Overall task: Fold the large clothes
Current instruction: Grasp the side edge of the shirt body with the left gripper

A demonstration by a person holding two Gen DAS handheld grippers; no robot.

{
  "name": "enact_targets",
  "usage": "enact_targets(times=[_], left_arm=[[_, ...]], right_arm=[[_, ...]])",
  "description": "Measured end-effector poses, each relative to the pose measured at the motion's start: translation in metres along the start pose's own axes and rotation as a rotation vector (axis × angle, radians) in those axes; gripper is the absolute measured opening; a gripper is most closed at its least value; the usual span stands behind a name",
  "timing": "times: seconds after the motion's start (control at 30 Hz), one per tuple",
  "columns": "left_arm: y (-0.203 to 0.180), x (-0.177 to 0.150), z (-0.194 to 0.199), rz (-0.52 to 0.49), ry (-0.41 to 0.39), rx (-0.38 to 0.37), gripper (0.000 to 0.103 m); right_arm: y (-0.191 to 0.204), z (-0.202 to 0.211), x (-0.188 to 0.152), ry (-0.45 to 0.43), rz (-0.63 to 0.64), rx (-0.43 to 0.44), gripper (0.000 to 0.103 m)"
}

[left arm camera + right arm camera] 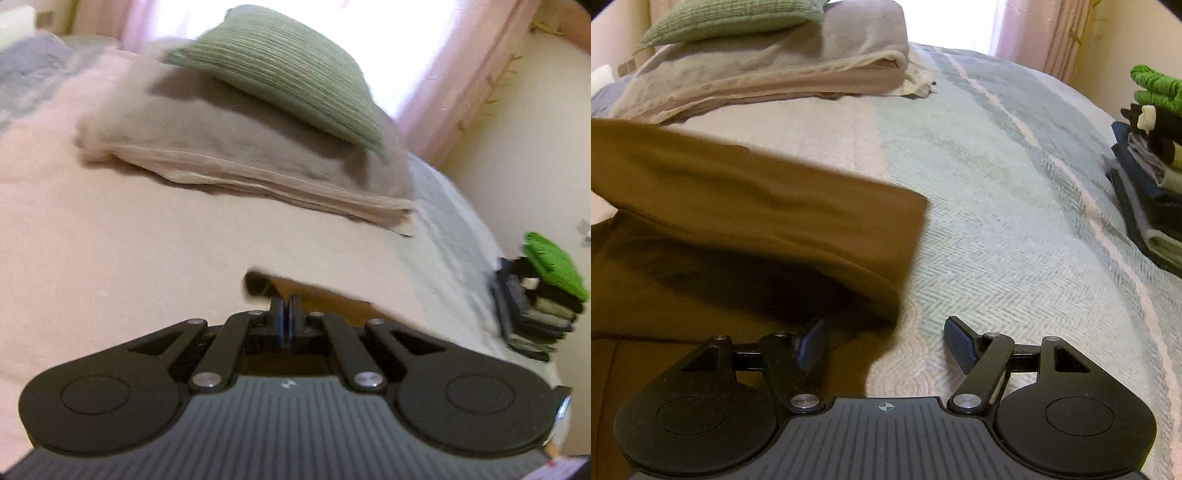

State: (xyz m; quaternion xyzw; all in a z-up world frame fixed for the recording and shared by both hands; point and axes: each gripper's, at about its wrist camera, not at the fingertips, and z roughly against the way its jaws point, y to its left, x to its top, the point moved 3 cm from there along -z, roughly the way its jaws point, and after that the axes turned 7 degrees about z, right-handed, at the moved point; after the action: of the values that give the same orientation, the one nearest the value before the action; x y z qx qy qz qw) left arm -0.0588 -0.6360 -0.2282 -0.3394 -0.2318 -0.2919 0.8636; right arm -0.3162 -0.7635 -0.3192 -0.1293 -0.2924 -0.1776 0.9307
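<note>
A brown garment (738, 206) lies on the left part of the bed, with one flap of it raised off the layer beneath. In the left wrist view only a strip of that brown garment (325, 299) shows just past the fingertips. My left gripper (286, 306) is shut on its edge, lifted above the pale bedcover (110, 240). My right gripper (884, 332) stands open low over the garment's right edge. Its left finger is above the brown cloth, its right finger above the striped bedcover (997, 221). Nothing is between its pads.
A beige pillow (775, 74) with a green cushion (731, 18) on top lies at the head of the bed. A stack of folded clothes (1152, 177) topped by a bright green piece sits at the right edge. Pink curtains and a wall stand behind.
</note>
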Motion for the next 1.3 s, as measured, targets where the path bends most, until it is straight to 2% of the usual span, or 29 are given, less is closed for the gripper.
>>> enact_targets(times=[0.1,0.2,0.37,0.47,0.67,0.73,0.8,0.9,0.93,1.0,1.07,1.17,1.2,1.27,1.3], left_arm=[[0.032,-0.022,-0.003,0.029,0.100,0.095,0.000],[0.052,-0.057,-0.015,0.055,0.207,0.149,0.000],[0.073,-0.097,-0.023,0.066,0.278,0.197,0.000],[0.079,-0.105,-0.022,0.049,0.290,0.211,0.000],[0.103,-0.095,-0.022,0.111,0.284,0.206,0.000],[0.109,-0.093,-0.017,0.137,0.291,0.190,0.003],[0.114,-0.090,-0.012,0.161,0.292,0.196,0.011],[0.124,-0.082,-0.002,0.215,0.262,0.178,0.015],[0.127,-0.079,-0.002,0.234,0.255,0.167,0.018],[0.134,-0.072,-0.007,0.284,0.251,0.123,0.029],[0.139,-0.067,-0.020,0.317,0.272,0.078,0.032],[0.143,-0.064,-0.045,0.325,0.317,0.013,0.031],[0.144,-0.064,-0.053,0.333,0.333,-0.023,0.025],[0.139,-0.058,-0.053,0.278,0.309,-0.027,0.001],[0.133,-0.052,-0.047,0.227,0.266,-0.014,0.001]], right_arm=[[-0.005,-0.003,0.000,0.001,-0.025,0.006,0.068],[-0.008,-0.003,0.002,-0.004,-0.012,0.006,0.067],[-0.016,-0.001,0.003,-0.008,0.006,-0.018,0.068],[-0.012,-0.003,0.000,0.015,0.028,-0.030,0.068],[-0.005,0.009,-0.002,0.051,0.027,-0.029,0.068],[0.000,0.018,-0.004,0.062,0.034,-0.024,0.068],[0.007,0.029,-0.006,0.066,0.035,-0.026,0.068],[0.023,0.044,-0.004,0.048,0.041,-0.009,0.068],[0.030,0.048,-0.002,0.033,0.051,0.006,0.068],[0.048,0.051,0.001,0.010,0.084,0.044,0.068],[0.064,0.046,0.005,-0.003,0.114,0.072,0.068],[0.079,0.034,0.011,-0.005,0.120,0.085,0.068],[0.082,0.030,0.013,-0.007,0.117,0.085,0.068],[0.088,0.026,0.015,-0.009,0.128,0.080,0.068],[0.088,0.024,0.017,-0.008,0.131,0.077,0.068]])
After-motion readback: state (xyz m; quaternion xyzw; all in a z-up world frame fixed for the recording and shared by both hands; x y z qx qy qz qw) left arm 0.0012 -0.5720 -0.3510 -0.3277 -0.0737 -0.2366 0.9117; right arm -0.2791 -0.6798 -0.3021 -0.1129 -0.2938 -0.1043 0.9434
